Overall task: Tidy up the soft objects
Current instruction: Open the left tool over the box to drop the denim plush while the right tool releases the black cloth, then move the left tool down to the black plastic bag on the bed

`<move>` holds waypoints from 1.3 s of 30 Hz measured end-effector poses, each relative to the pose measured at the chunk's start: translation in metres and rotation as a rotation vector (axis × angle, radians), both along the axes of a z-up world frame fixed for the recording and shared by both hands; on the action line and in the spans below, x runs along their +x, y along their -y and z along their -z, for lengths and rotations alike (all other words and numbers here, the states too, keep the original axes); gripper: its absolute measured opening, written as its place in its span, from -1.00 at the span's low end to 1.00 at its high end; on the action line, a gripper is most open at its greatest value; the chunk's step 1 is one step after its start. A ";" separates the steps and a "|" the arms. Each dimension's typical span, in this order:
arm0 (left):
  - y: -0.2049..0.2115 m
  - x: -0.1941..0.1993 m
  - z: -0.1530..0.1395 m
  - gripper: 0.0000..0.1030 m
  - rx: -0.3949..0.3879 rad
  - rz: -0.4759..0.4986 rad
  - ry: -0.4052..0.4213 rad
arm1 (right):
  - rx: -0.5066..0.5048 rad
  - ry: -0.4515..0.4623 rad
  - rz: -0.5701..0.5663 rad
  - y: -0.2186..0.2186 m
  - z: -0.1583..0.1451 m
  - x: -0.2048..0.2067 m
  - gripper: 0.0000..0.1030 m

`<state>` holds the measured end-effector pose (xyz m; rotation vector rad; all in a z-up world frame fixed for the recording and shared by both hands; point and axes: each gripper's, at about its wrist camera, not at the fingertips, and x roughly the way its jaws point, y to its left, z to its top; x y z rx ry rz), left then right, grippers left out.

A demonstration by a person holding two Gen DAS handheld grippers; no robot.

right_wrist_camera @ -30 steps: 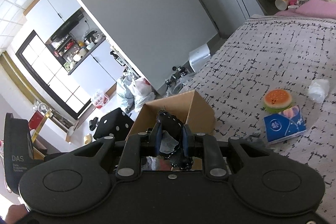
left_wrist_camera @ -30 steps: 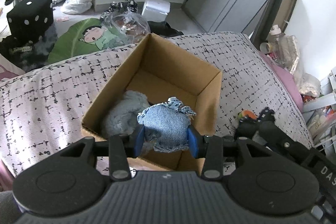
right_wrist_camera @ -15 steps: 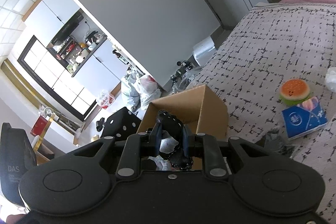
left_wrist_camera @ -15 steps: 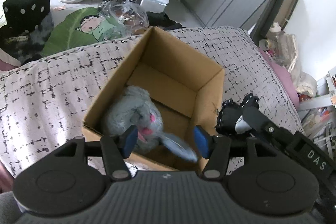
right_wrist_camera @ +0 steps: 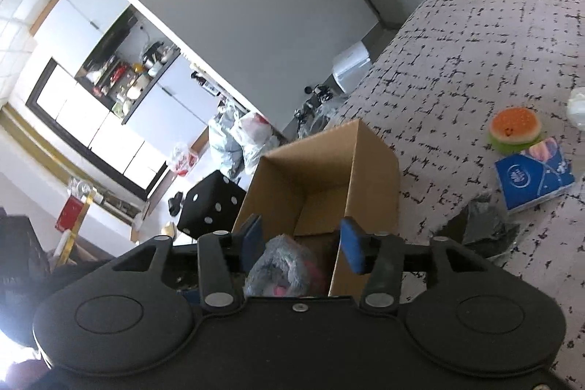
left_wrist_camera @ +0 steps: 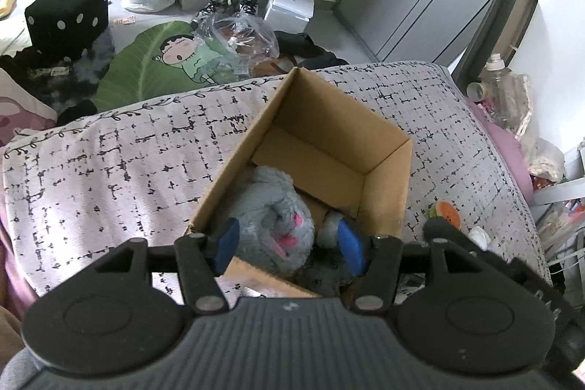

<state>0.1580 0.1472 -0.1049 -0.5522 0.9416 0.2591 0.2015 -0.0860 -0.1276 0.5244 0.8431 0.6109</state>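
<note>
An open cardboard box (left_wrist_camera: 387,185) stands on the patterned bed cover (left_wrist_camera: 109,163). A grey plush toy with pink patches (left_wrist_camera: 274,221) lies inside it, with a denim piece (left_wrist_camera: 331,225) beside it, partly hidden by my finger. My left gripper (left_wrist_camera: 289,245) is open and empty just above the box's near edge. My right gripper (right_wrist_camera: 299,243) is open and empty over the same box (right_wrist_camera: 369,170), with the grey plush (right_wrist_camera: 285,265) between its fingers below. A burger-shaped squishy toy (right_wrist_camera: 515,126) lies on the cover to the right.
A blue tissue pack (right_wrist_camera: 533,174) lies by the burger toy, and a dark crumpled item (right_wrist_camera: 482,225) is near it. A white wad (right_wrist_camera: 577,104) sits at the right edge. The floor beyond holds a black dice cube (left_wrist_camera: 69,13), bags and a leaf mat (left_wrist_camera: 157,64).
My left gripper opened and the denim piece dropped into the box. My right gripper opened and its dark item is gone from between the fingers; both moved closer over the box.
</note>
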 end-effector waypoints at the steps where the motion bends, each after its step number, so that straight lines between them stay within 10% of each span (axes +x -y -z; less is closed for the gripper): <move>1: 0.001 0.000 -0.001 0.23 0.005 0.000 0.000 | 0.005 -0.001 0.006 0.002 -0.001 0.000 -0.06; 39: 0.088 0.012 -0.034 0.61 0.203 0.116 -0.003 | -0.166 -0.067 0.070 0.075 -0.026 -0.004 0.65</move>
